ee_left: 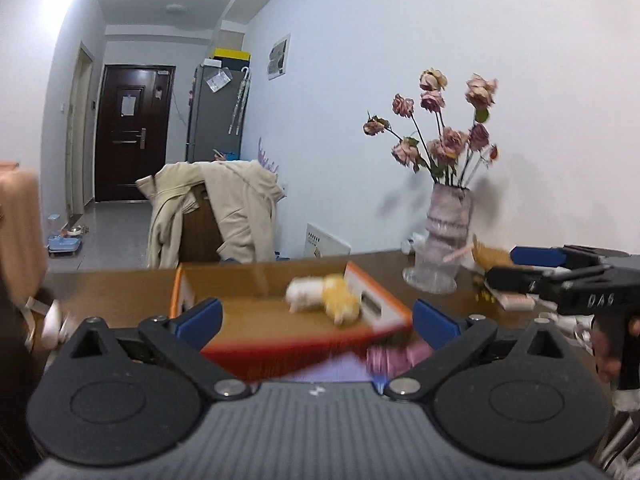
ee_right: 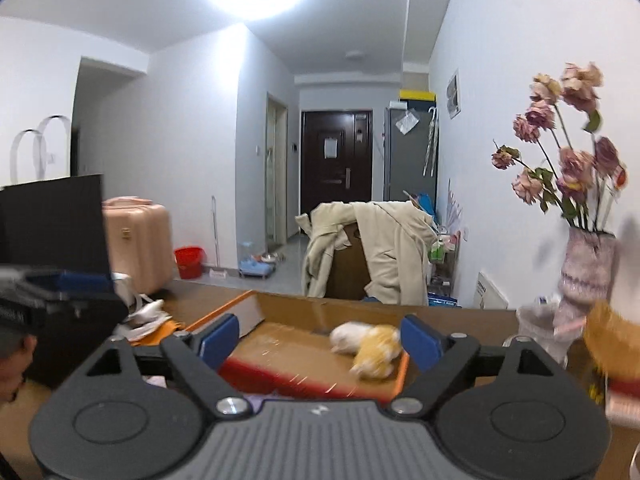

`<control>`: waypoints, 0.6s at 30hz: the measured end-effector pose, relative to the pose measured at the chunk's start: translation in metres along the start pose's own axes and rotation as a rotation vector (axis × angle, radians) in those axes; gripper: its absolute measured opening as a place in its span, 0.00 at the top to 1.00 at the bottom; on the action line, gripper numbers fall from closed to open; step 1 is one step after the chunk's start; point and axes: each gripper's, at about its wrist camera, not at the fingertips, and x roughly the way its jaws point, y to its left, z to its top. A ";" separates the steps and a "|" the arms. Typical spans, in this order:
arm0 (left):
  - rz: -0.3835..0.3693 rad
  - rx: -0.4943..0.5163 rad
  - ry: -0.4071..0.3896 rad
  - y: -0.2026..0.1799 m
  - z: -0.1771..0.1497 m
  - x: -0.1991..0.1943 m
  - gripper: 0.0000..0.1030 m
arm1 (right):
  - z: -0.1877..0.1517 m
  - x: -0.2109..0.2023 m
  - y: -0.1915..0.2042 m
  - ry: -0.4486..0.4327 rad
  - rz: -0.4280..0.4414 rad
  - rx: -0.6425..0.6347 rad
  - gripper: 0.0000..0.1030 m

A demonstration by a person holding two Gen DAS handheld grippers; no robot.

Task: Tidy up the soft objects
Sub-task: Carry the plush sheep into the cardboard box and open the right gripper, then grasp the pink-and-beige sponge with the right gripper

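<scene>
Both grippers' jaws gape empty above the cardboard box, plush toy against its right wall.

left tongs: jaws spread wide, blue pads apart, nothing between them | right tongs: jaws spread wide, empty, level with the left | both held side by side, pointing forward

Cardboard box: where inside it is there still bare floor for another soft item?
The cardboard box floor lies bare from its left wall across to the white-and-yellow plush toy, which sits against the right wall. Right of the box, the vase and small clutter crowd the table.
</scene>
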 end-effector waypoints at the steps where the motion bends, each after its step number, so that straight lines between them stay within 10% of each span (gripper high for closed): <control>1: 0.000 -0.020 0.004 0.003 -0.016 -0.011 0.00 | -0.016 -0.010 0.010 0.000 -0.015 0.023 0.08; 8: 0.036 -0.133 0.155 0.018 -0.103 -0.054 0.00 | -0.107 -0.047 0.064 0.098 -0.049 0.183 0.06; 18: 0.064 -0.075 0.172 0.025 -0.101 -0.026 0.09 | -0.133 -0.050 0.099 0.141 -0.107 0.191 0.07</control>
